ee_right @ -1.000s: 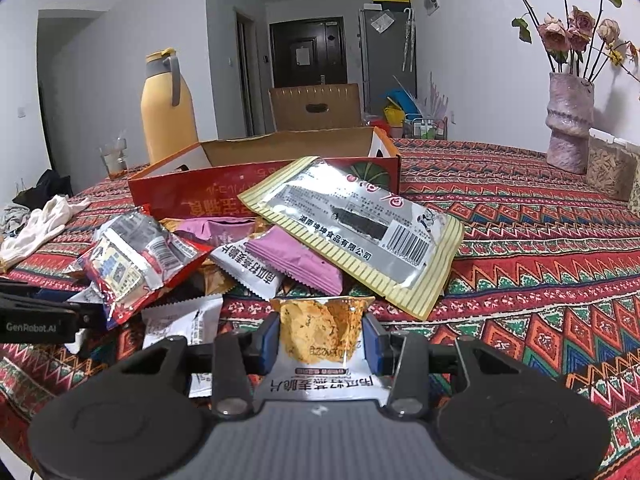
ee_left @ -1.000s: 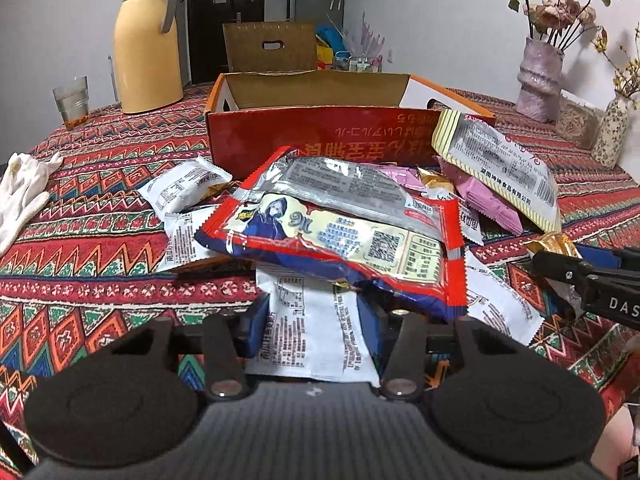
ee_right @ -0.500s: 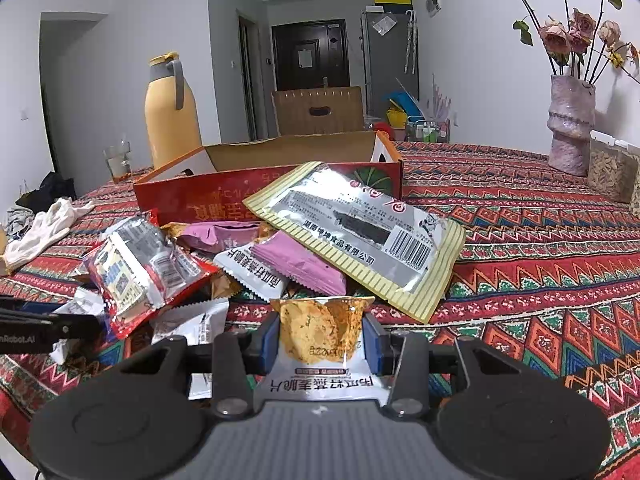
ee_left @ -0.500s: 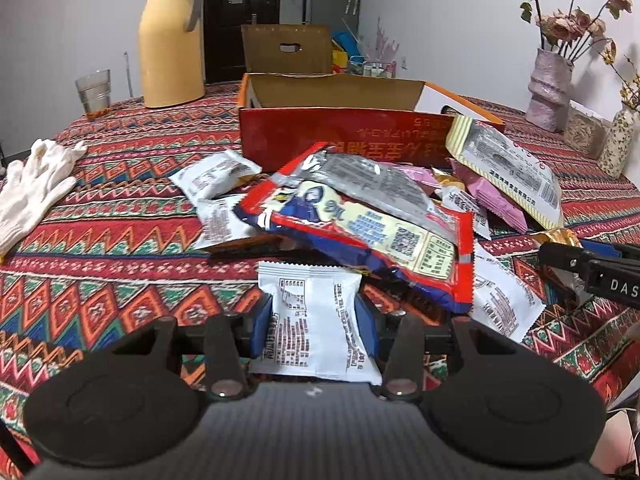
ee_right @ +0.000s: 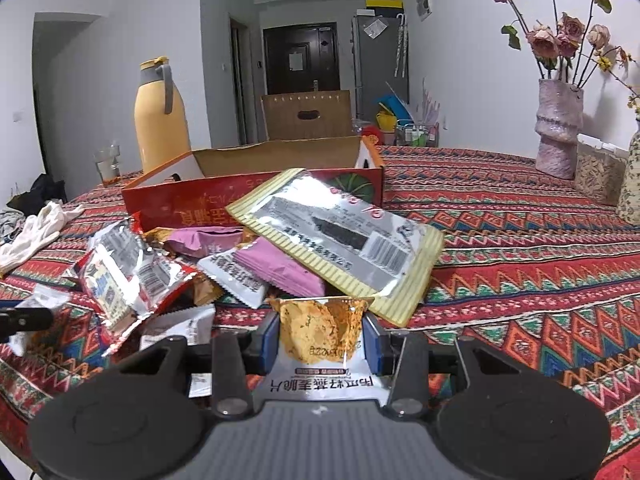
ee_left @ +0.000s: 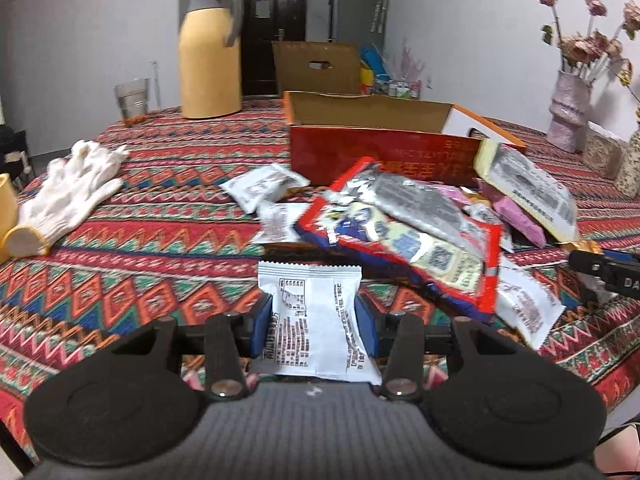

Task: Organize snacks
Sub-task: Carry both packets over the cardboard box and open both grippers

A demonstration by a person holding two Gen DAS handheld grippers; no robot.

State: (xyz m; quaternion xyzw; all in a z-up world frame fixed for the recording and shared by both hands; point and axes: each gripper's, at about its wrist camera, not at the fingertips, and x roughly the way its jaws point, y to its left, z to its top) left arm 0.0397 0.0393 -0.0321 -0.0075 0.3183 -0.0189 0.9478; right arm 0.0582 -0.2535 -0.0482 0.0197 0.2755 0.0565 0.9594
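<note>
Two packets are in hand at once, one per gripper. At the bottom centre of the left wrist view the left gripper (ee_left: 316,322) is clenched on a white packet (ee_left: 316,320), its blue pads pressing both side edges, the packet upright and lifted off the cloth (ee_left: 140,264). At the bottom centre of the right wrist view the right gripper (ee_right: 323,340) grips an orange packet (ee_right: 322,334) the same way.

Just beyond, mid-frame, lies the loose pile: a red-edged bag (ee_left: 404,236) on top, a pink packet (ee_right: 280,266) and a striped bag (ee_right: 340,236) leaning on the box (ee_left: 380,152). That open red box sits past the pile, centre frame, and is the likely place for the snacks.

To do this carry well, I would raise each packet clear of the pile before moving forward, since a low pass could drag the red-edged bag or tip the striped bag. Bring one gripper over the box rim at a time, so the two do not meet above the opening. Keep the pinch firm; slick film slips. Release only once inside the walls.

Farther back, upper left, stand a yellow jug (ee_left: 210,52) and a glass (ee_left: 131,98), well clear.
</note>
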